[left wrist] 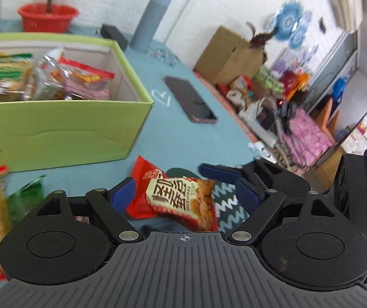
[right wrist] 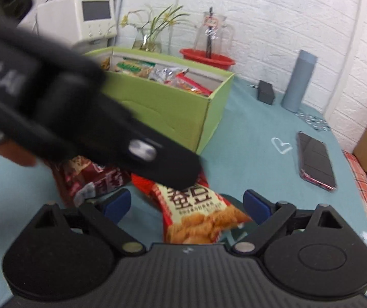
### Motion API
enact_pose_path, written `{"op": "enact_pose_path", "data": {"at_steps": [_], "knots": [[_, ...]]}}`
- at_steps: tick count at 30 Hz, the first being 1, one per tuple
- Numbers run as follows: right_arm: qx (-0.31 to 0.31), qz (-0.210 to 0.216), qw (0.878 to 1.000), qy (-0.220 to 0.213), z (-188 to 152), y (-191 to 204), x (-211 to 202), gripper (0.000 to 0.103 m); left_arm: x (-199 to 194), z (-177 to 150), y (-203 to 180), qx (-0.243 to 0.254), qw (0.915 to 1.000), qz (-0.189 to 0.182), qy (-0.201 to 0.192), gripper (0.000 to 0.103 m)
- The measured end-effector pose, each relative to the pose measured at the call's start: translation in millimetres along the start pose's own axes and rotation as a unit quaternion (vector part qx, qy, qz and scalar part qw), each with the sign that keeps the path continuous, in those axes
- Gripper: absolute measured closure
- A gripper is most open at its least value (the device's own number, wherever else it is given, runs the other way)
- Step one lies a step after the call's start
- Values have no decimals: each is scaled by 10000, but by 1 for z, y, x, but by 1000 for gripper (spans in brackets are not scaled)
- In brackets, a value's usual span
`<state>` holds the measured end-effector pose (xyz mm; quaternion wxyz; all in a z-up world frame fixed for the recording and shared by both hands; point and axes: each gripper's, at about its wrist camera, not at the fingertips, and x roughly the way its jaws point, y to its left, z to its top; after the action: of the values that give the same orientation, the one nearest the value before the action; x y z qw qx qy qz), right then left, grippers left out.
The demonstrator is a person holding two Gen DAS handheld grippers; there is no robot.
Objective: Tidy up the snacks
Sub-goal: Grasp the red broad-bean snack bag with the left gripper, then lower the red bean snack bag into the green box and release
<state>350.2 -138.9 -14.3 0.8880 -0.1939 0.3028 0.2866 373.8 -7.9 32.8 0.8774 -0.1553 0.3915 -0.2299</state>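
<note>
The red snack packet lies on the teal tablecloth in front of the green box (already holding snacks), between the spread, unclenched fingers of both the left gripper and right gripper.

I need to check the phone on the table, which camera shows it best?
The right wrist view: the phone lies sharp and whole on the blue cloth. The left wrist view shows the whole phone too, but smaller and blurrier.

The blurred left tool hides the red snack packet's top and the dark packet.
</note>
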Motion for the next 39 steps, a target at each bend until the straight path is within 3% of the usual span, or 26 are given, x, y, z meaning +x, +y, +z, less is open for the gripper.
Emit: {"op": "enact_pose_path", "data": {"at_steps": [2, 4, 7, 13, 21, 25, 28, 34, 39], "knots": [[106, 137, 9997, 143, 0, -4, 14, 9, 22, 8, 0, 57, 9993, 146, 339, 49], [308, 288, 9990, 140, -1, -9, 11, 9, 33, 9, 0, 60, 9985, 315, 448, 55], [483, 461, 9977, 129, -7, -1, -6, 9, 31, -1, -6, 205, 9984, 333, 404, 56], [642, 214, 9976, 131, -31, 34, -44, 9, 4, -43, -21, 466, 9980, 160, 395, 57], [742, -126, 9971, -65, -61, 93, -96, 9, -49, -101, -33, 710, 9973, -15, 187, 54], [881, -477, 9940, -448, -65, 98, -129, 9, -94, -111, -25, 338, 9986, -213, -351, 35], [1027, -433, 9927, -470, -69, 94, -139, 9, -108, -117, -11, -103, 9990, -242, -373, 33], [1221, -263, 9918, -275, -69, 80, -117, 9, -76, -127, -7, -472, 9980, -349, 238, 47], [1227, -144, 9921, -218, -77, 91, -115, 21, -63, -130, -11, -404, 9982, -313, 318, 72]]}}
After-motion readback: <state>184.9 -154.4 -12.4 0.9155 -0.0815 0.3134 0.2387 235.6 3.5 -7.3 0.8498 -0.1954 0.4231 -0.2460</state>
